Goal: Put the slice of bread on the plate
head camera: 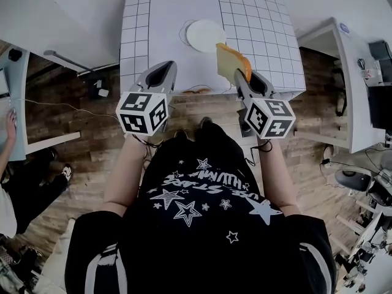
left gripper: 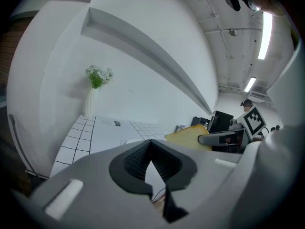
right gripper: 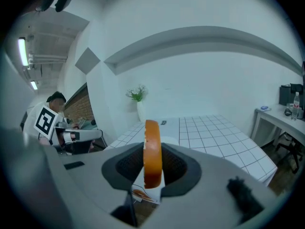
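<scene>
1. Slice of bread: in the head view it stands on edge, with a pale face and an orange-brown crust. It is clamped in the right gripper above the gridded white table, just beside the bare white plate. The left gripper is over the table's near edge.
2. Left gripper view: the jaws meet at the tips and grip nothing. The slice shows at the right.
3. Right gripper view: both pads press the slice's faces, with the crust edge towards the camera.

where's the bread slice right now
Head view, right side: the bread slice is clamped on edge in the right claw, just right of the white plate.
</scene>
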Available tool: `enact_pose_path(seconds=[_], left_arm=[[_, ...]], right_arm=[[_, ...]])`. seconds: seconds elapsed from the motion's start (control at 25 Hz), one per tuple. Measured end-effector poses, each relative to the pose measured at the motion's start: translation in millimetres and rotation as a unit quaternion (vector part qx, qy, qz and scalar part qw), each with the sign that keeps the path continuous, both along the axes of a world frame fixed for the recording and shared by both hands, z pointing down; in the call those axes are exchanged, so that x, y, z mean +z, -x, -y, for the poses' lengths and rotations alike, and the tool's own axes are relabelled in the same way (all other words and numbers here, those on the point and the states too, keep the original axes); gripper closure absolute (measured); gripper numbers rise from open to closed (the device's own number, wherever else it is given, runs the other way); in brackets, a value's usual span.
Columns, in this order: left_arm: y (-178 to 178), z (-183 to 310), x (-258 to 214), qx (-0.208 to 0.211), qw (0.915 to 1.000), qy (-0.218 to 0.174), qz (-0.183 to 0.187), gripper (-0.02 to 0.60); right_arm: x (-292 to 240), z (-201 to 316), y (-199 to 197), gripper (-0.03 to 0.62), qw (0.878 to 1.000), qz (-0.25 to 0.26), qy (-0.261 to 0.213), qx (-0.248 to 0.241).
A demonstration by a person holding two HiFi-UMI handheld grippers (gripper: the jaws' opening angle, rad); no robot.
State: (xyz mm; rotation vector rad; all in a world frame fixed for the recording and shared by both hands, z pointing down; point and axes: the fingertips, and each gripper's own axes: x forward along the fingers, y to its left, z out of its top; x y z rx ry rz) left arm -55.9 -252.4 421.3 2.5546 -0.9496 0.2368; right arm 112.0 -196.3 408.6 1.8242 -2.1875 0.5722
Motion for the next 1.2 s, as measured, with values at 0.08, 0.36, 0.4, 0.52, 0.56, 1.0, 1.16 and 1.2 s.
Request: enact_pose_path(seconds=[0.08, 0.36, 0.4, 0.52, 0.56, 1.0, 1.16, 1.2], left_arm=[[-1.2, 2.7, 2.2, 0.000, 1.0000, 0.001, 0.002, 0.572], [-6.3, 22.6, 3.3, -0.014, 0.9998, 0.005, 0.012, 0.572], [-7.5, 27.2, 2.2, -0.017, 0.9998, 0.005, 0.011, 0.572], [-12.9, 43.1, 1.6, -0.026, 0.9996, 0.004, 0.010, 0.572], [-14.9, 48.4, 2.3, -0.030, 0.9995, 0.005, 0.011, 0.572], [-38.9, 98.0, 2.1, -0.063, 0.9976, 0.008, 0.027, 0.572], [-42.1, 111.9, 0.3, -0.078, 0.9965, 0.007, 0.030, 0.572], [-43.1, 114.6, 0.3, -0.081, 0.9962, 0.007, 0.031, 0.572]], right_arm=[[3.2, 5.1, 0.1, 0.496, 1.000, 0.001, 0.002, -0.002], [5.6, 41.7, -5.5, 0.496, 1.000, -0.003, 0.001, -0.025], [5.2, 48.2, -7.0, 0.496, 0.999, -0.009, 0.000, -0.031], [6.2, 69.2, -10.7, 0.496, 0.998, -0.033, -0.003, -0.052], [7.4, 76.1, -11.4, 0.496, 0.998, -0.039, -0.002, -0.059], [17.2, 146.5, -26.2, 0.496, 0.989, -0.085, -0.005, -0.124], [20.4, 166.0, -24.7, 0.496, 0.976, -0.150, -0.024, -0.154], [21.6, 169.9, -23.9, 0.496, 0.971, -0.171, -0.029, -0.162]])
